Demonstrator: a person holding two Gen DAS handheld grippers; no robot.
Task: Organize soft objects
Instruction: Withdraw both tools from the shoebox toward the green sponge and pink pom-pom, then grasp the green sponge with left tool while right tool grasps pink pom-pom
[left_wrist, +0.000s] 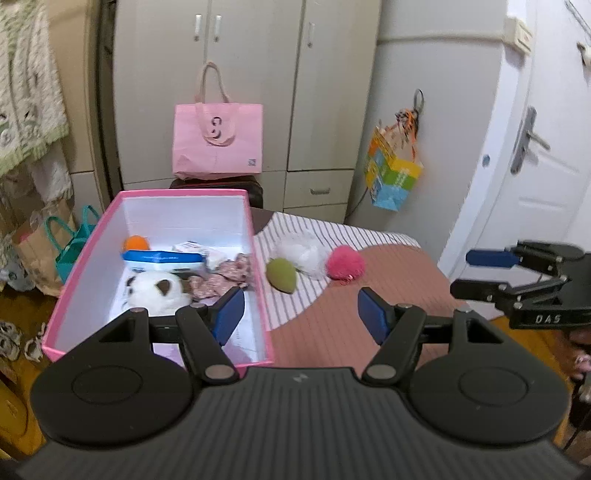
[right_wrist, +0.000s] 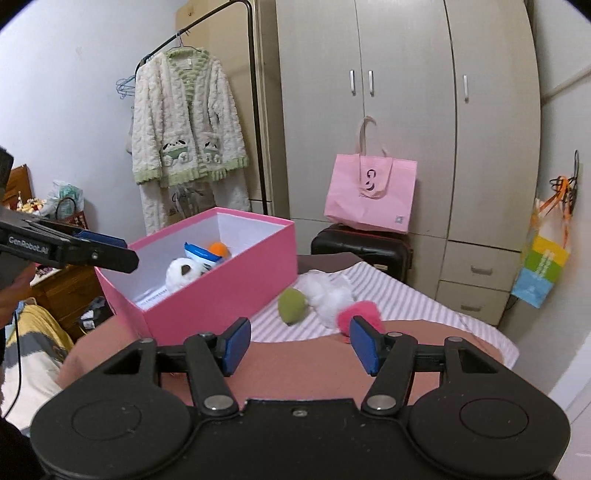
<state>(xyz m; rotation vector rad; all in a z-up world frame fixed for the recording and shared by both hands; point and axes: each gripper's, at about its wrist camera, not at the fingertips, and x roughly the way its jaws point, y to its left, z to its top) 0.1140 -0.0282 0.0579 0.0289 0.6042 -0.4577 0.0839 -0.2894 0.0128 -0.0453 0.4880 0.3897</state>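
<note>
We see three soft things lying close together on the bed (left_wrist: 369, 280): a fuzzy pink pompom (left_wrist: 345, 263), a smooth olive-green egg-shaped toy (left_wrist: 282, 275) and a fluffy white tuft (left_wrist: 303, 253). They rest on its striped sheet, beside a plain salmon cover. Our left claw (left_wrist: 301, 315) and right claw (right_wrist: 299, 345) both hang above the bed with blue pads apart, holding nothing. The rigid pink box (left_wrist: 258, 291) sits on the bed just left of the toys, holding a plush panda (left_wrist: 155, 291), an orange ball (left_wrist: 136, 243), a blue-and-white packet (left_wrist: 164, 260) and floral cloth (left_wrist: 221, 278). A beige wardrobe (right_wrist: 406, 92) stands behind, with a pink tote bag (right_wrist: 371, 195) before it.
</note>
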